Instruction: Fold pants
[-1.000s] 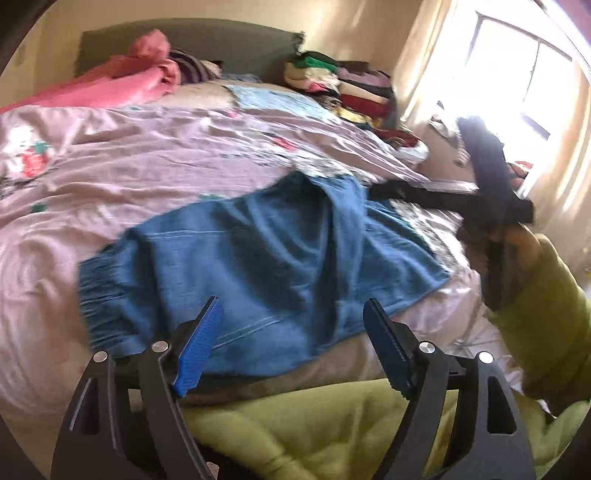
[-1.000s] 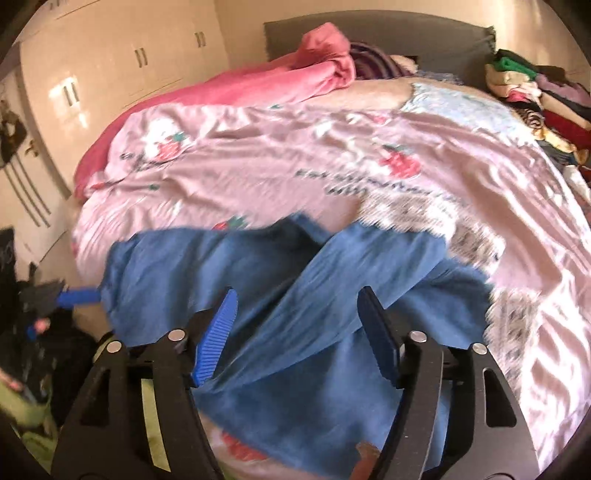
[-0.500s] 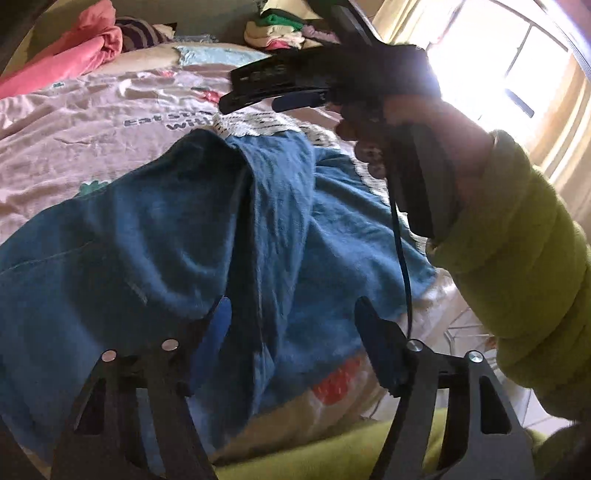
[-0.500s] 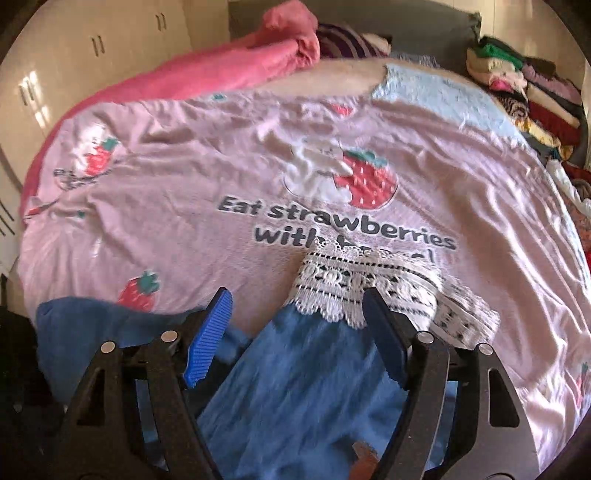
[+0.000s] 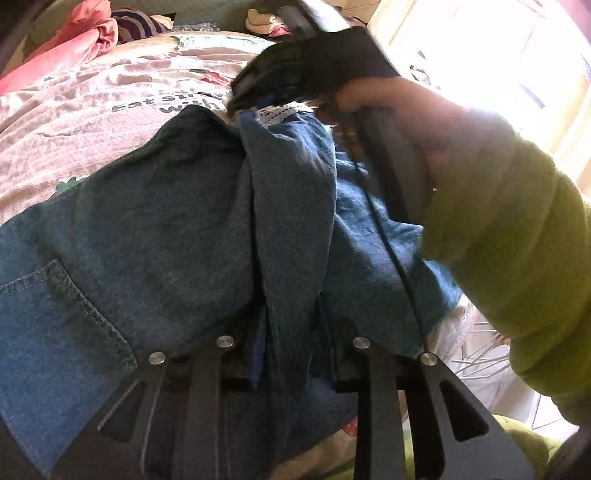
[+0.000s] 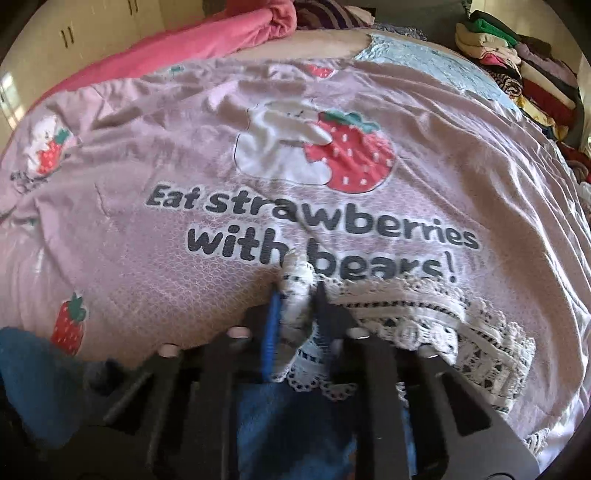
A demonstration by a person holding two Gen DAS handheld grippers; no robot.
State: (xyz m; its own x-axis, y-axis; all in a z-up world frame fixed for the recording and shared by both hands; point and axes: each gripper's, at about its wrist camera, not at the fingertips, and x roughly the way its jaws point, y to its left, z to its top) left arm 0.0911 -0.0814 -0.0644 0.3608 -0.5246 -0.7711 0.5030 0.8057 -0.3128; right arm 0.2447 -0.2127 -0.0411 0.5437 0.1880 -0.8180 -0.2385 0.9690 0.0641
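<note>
A bed is covered by a pink bedspread [image 6: 155,258] printed with strawberries, a bear and the words "Eat strawberries with bears!". Behind that print, a pink blanket [image 6: 207,33] is heaped at the head of the bed, and a stack of folded clothes [image 6: 524,70] is seen at the far right of it. The blue denim pants [image 5: 159,221] are spread on the bedspread on the near side of the print, with a raised ridge of cloth running along their middle and a stitched pocket at the near left. Their white lace hem [image 6: 424,317] lies just below the printed words, partly over the last line. A yellow-green sleeve [image 5: 517,240] is seen to the right of the pants. The left gripper [image 5: 291,325] has just been closing, and its jaws are pressed on the ridge of denim at the near end of the pants. The right gripper [image 6: 295,306] has just been closing too; its jaws are clamped on a bunched piece of the lace hem, right under the word "with".
</note>
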